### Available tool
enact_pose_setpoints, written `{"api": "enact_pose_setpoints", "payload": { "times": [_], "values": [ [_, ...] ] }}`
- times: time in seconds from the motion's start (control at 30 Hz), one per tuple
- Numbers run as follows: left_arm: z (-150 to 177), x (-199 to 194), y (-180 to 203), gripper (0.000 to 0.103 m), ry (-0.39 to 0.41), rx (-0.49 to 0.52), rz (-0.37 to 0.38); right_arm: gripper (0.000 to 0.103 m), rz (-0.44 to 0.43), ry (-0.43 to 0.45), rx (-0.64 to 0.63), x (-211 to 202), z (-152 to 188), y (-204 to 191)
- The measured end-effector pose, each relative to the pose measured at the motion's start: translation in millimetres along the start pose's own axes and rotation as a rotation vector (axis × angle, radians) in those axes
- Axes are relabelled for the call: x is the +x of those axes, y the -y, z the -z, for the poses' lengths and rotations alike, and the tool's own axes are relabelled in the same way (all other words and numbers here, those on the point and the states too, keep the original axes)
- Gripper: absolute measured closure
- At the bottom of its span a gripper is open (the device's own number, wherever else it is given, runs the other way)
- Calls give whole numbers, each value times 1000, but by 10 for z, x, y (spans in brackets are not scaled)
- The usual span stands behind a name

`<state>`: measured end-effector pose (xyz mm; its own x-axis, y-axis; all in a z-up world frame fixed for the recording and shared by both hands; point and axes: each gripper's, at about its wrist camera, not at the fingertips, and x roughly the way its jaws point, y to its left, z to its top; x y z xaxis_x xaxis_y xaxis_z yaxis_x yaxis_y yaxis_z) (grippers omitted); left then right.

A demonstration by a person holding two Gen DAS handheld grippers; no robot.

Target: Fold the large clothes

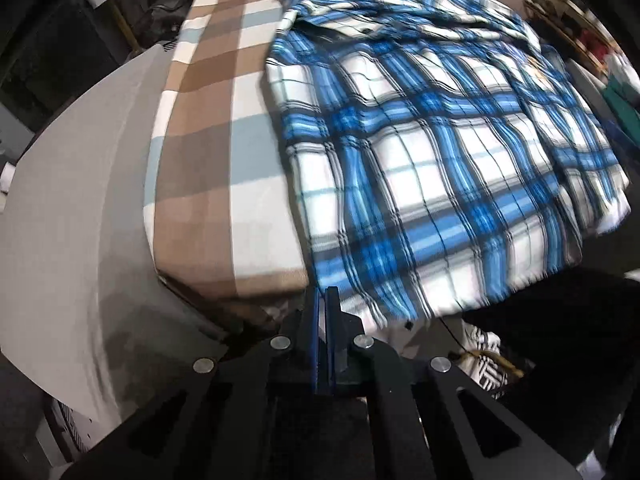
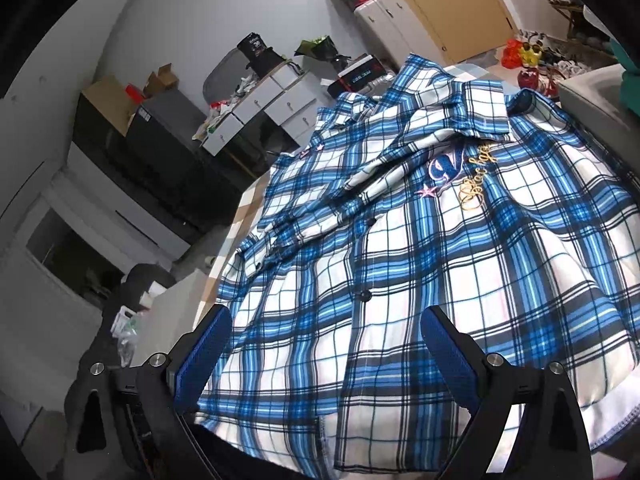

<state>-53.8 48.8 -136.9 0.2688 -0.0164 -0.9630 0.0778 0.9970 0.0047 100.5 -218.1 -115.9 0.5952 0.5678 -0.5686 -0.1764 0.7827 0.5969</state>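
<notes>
A large blue, white and black plaid shirt [image 1: 432, 152] lies spread on a bed, partly folded, with its hem hanging over the near edge. In the right wrist view the shirt [image 2: 420, 264] shows its button placket, a folded sleeve and gold embroidery on the chest. My left gripper [image 1: 322, 294] is shut with nothing visibly between its blue pads, just below the shirt's near left hem corner. My right gripper [image 2: 326, 322] is open, its blue pads on either side of the shirt's lower front, just above the cloth.
The bed has a brown, white and pale blue checked cover [image 1: 208, 148] and a grey side panel [image 1: 76, 208] to the left. Drawers and boxes [image 2: 264, 108], a black cabinet [image 2: 132, 148] and a wooden door [image 2: 452, 4] stand beyond the bed.
</notes>
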Motion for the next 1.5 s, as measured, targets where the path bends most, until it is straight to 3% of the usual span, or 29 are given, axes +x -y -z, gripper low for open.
{"api": "enact_pose_setpoints", "payload": {
  "times": [0.1, 0.2, 0.27, 0.33, 0.43, 0.5, 0.6, 0.73, 0.87, 0.97, 1.03, 1.2, 1.3, 1.37, 1.5],
  "values": [
    [30, -210, -65, 103, 27, -13, -3, 7, -2, -4, -5, 3, 6, -22],
    [-184, -471, -211, 103, 75, -84, 32, 7, -11, -5, -2, 3, 14, -40],
    [-465, -626, -275, 87, 105, -101, 31, 7, -22, -8, 1, 13, 22, -60],
    [-881, -794, -286, 47, 180, -90, -14, 7, -34, -9, 5, 18, 27, -84],
    [-1521, -954, -257, 41, 298, -50, -56, 7, -51, -5, -2, 19, 37, -134],
    [-2168, -972, -208, 36, 331, -49, -30, 7, -55, -4, -13, 21, 32, -165],
    [-3084, -768, -134, 21, 362, -14, -92, 6, -58, -6, -21, 33, 13, -164],
    [-4245, -146, -156, 21, 281, 13, -175, 6, -55, -27, -9, 88, -39, -80],
    [-5019, 576, -324, 21, 174, -86, -110, 5, -54, -67, 0, 171, -97, 45],
    [-5376, 958, -421, 21, 141, -158, -21, 5, -55, -93, 7, 210, -119, 144],
    [-5599, 1252, -466, 21, 147, -193, -16, 5, -61, -109, 22, 226, -130, 226],
    [-5769, 1555, -522, 23, 132, -259, 87, 5, -84, -124, 112, 205, -154, 476],
    [-5729, 1572, -444, 85, 98, -254, 180, 5, -97, -113, 154, 160, -174, 567],
    [-5674, 1510, -318, 98, 96, -200, 125, 5, -113, -102, 172, 121, -165, 584],
    [-5486, 990, -127, 101, 256, -130, 124, 5, -115, -78, 142, 50, -158, 482]
  ]
}}
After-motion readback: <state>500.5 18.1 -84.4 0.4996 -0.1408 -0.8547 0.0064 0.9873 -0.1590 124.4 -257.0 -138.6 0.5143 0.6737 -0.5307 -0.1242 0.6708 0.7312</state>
